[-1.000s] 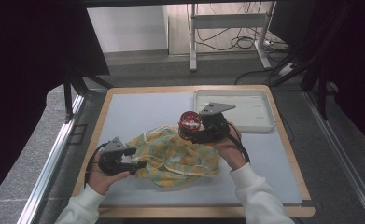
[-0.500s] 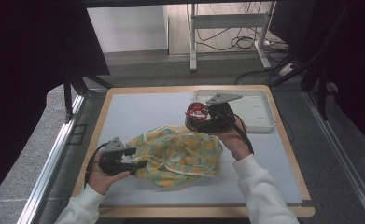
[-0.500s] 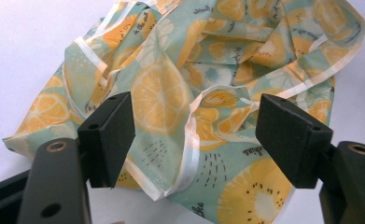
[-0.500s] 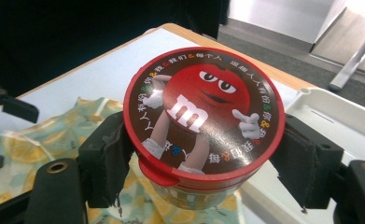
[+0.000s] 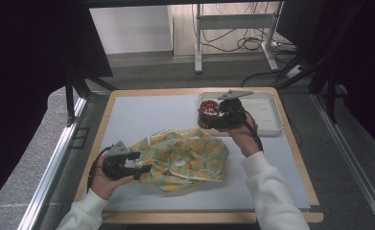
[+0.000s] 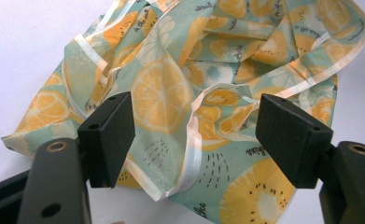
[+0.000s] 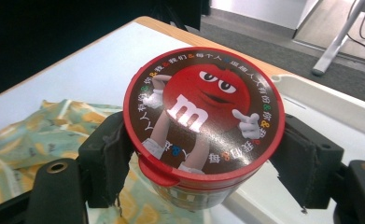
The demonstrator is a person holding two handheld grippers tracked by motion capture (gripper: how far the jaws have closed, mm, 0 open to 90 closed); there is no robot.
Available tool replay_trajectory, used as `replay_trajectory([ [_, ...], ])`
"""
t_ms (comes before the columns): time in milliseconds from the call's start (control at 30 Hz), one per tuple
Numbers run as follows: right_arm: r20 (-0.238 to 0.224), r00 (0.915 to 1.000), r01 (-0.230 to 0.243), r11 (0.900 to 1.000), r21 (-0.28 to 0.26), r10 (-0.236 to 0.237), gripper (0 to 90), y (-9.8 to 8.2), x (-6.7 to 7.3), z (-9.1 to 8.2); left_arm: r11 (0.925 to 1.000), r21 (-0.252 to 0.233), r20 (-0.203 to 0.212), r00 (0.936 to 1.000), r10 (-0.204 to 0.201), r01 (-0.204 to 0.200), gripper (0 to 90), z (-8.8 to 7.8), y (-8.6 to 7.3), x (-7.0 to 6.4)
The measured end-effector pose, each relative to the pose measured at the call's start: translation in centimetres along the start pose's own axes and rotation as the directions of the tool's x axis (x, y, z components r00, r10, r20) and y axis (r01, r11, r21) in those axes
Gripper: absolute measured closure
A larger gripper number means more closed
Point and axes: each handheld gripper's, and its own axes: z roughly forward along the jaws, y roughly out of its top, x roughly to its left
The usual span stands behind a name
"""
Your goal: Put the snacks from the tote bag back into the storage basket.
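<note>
Gripping a candy tub (image 7: 203, 126) by its sides, the right gripper (image 7: 203, 154) has both pads pressed on the tub just below the red lid rim, jaws set wide. Lid faces the right gripper view's camera, tilted a bit; red cartoon figure w/ ring of small print on top. Tub base cut off at bottom edge of that view. In the high view the right gripper (image 5: 219, 117) is held above the mat, near the white tray (image 5: 270, 112), w/ the hand (image 5: 240, 134) behind it, forearm in white sleeve coming up from the bottom edge. Tub (image 5: 208, 109) sits at the tray's near-left corner; can't tell from pics whether it is over the tray wall or just short of it.

Left gripper (image 6: 196, 135): jaws spread, nothing pinched. Cloth bag (image 6: 208, 79), lemon-and-orange print w/ pale ribbon trim, lies crumpled on the mat between and beyond the pads; a folded edge w/ ribbon runs through the gap, pads not pressing it. High view: left gripper (image 5: 144, 168) lies low at the bag's (image 5: 187, 158) left edge, hand (image 5: 106, 179) wrapped round its body, wrist roughly level. Bag mid-mat, well apart from tray. Bag's opening hard to make out in the folds.
</note>
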Motion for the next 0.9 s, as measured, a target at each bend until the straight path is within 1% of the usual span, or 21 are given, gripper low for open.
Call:
replay_trajectory([
  [67, 0.009, 0.9999, -0.008, 1.0, 0.006, 0.008, 25.6, 0.0, -0.4, 0.2, 1.0, 0.0, -0.001, 1.0, 0.0, 0.0, 28.7, 0.0, 0.0, 0.0],
  [267, 0.038, 0.9992, -0.013, 1.0, 0.027, 0.012, 25.6, -0.1, -1.4, 1.2, 1.0, 0.001, 0.0, 1.0, 0.001, -0.001, 28.7, 0.0, 0.0, 0.0],
  [433, 0.062, 0.9978, -0.026, 0.999, 0.043, 0.024, 25.6, -0.2, -2.4, 2.5, 1.0, 0.003, -0.001, 1.0, -0.001, 0.001, 28.8, 0.1, 0.0, 0.1],
  [533, 0.073, 0.9965, -0.045, 0.998, 0.049, 0.042, 25.6, -0.4, -3.0, 3.2, 1.0, 0.002, 0.0, 1.0, 0.001, -0.001, 28.8, 0.0, 0.0, 0.0],
  [800, 0.112, 0.9925, -0.058, 0.995, 0.086, 0.048, 25.5, -1.0, -4.2, 5.2, 1.0, 0.001, 0.003, 1.0, -0.006, 0.006, 28.8, 0.0, 0.0, 0.1],
  [900, 0.123, 0.9911, -0.064, 0.993, 0.099, 0.052, 25.5, -1.3, -4.6, 5.8, 1.0, 0.004, 0.003, 1.0, 0.002, -0.002, 28.7, 0.0, 0.0, 0.1],
])
